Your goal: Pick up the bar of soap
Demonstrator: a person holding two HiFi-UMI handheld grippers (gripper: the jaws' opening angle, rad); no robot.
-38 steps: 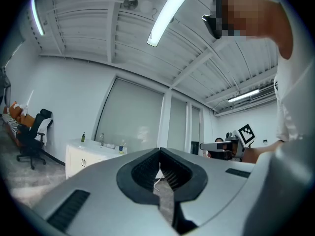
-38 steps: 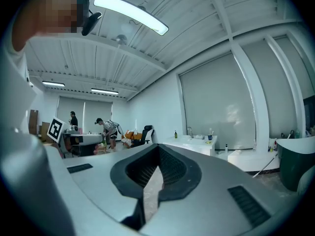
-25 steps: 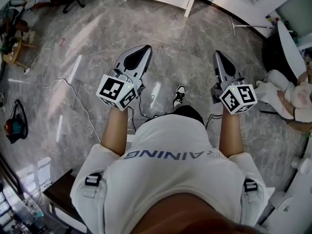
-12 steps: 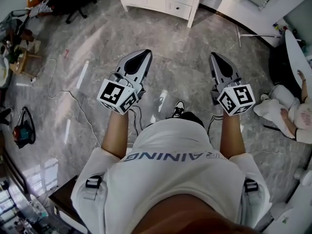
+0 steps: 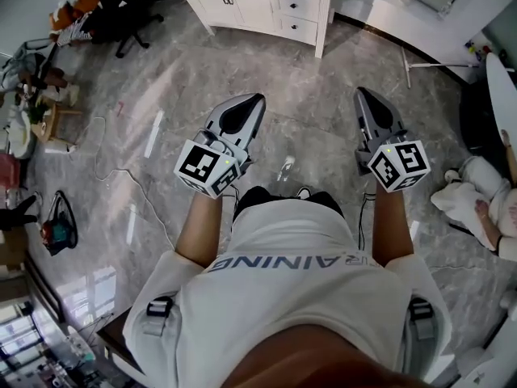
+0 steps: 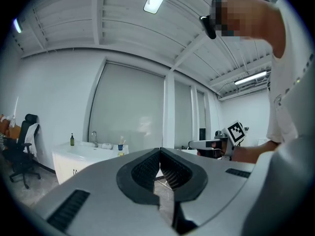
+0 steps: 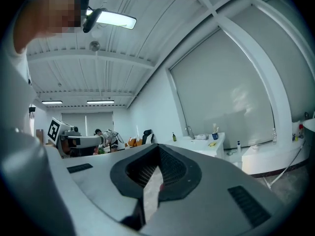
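- Facing the white vanity cabinet (image 5: 266, 6), the person holds both grippers level and side by side over the grey marble floor (image 5: 161, 79), pointing toward the cabinet.
- Against 1 second ago, more of the cabinet's front fills the top of the head view, so the person and the 2 grippers have drawn nearer to it. They are still well short of it.
- The black office chair (image 5: 121, 10) left of the cabinet has also come further into view.
- The grippers keep the same pose ahead of the body as before.
- The left gripper (image 5: 258, 98) has its jaws closed, the ribbed pads (image 6: 147, 168) meeting at the tips with nothing between them.
- The right gripper (image 5: 361, 92) is closed the same way and carries nothing.
- On the cabinet top stand a dark bottle (image 6: 72, 140), a faucet (image 6: 93, 135) and a blue cup (image 6: 120, 146).
- A small yellow piece (image 7: 211, 144) lies on the cabinet top just beside the cup. It may be the bar of soap, but it is too small to tell.
- That piece is well apart from both sets of fingers, which point toward the cabinet and touch nothing on it.
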